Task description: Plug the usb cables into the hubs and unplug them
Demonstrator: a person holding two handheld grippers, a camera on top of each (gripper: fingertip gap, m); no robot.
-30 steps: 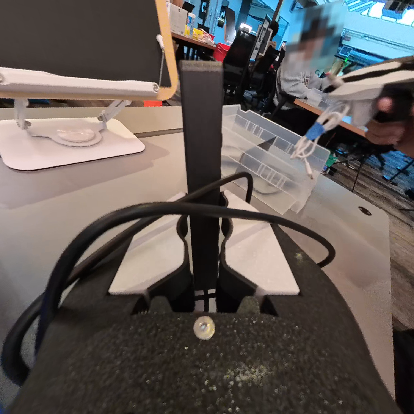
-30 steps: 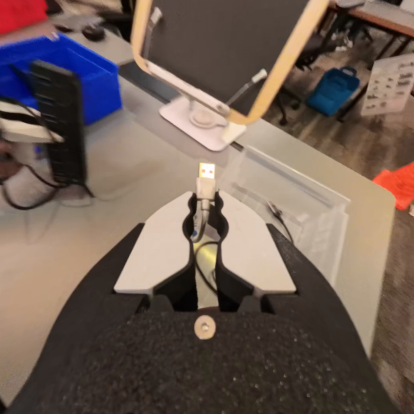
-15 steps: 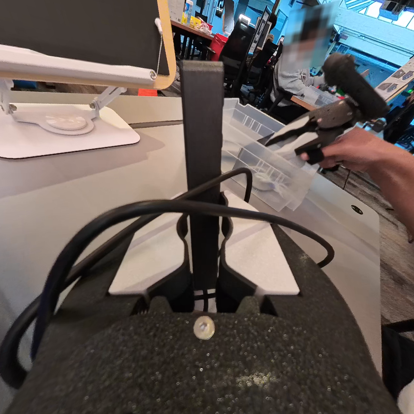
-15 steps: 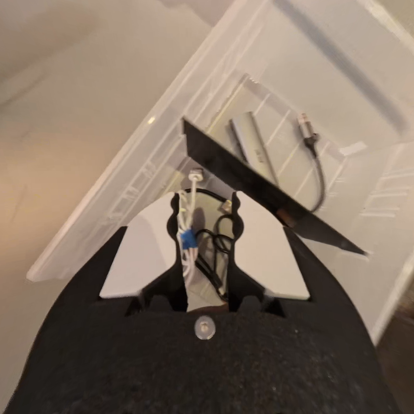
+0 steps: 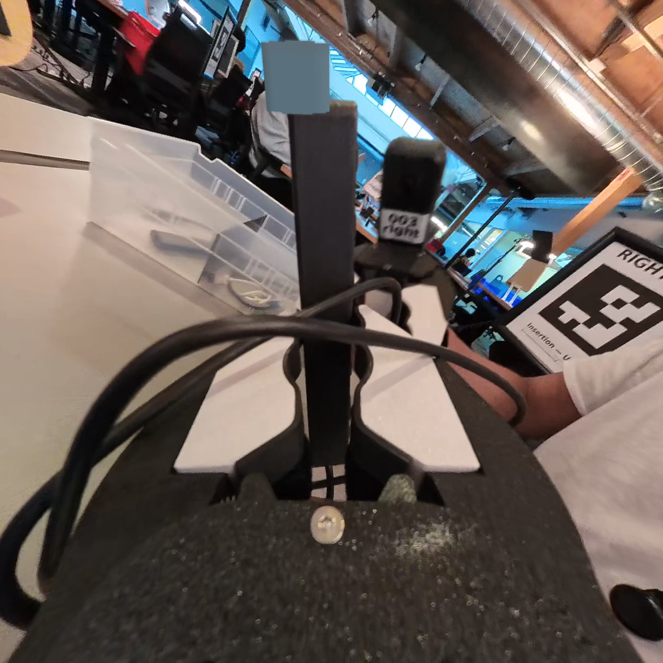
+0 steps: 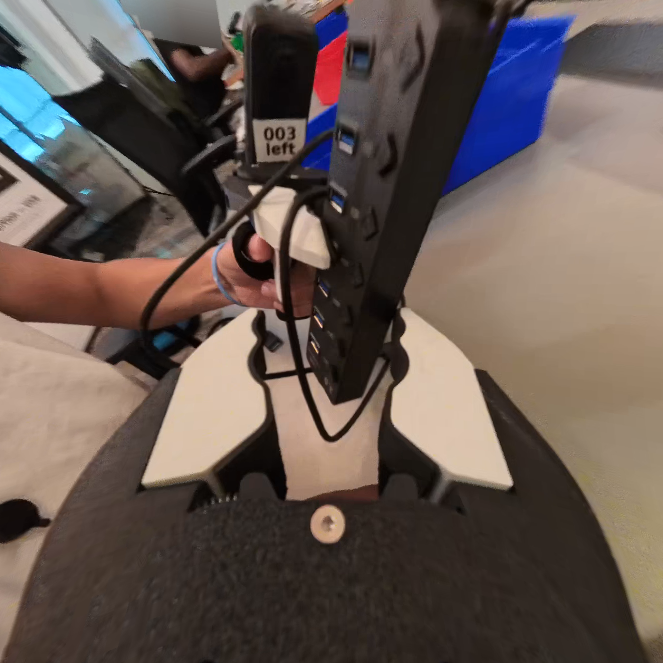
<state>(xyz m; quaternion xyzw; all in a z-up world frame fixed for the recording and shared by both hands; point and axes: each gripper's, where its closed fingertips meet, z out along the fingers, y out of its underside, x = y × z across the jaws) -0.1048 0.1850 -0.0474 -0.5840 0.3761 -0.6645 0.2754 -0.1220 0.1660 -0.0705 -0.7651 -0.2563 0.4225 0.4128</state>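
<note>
Gripping the upright black hub (image 5: 324, 258), the left gripper (image 5: 326, 355) fingers clamp it; right gripper (image 6: 328, 344) fingers stand apart, empty, near it

We see the hub (image 6: 391, 201) in matt black plastic, its cable (image 5: 251, 333) smooth and rubbery. At ten o'clock sits a clear, glossy plastic bin (image 5: 172, 201). The table (image 6: 538, 272) looks smooth and matt.
</note>
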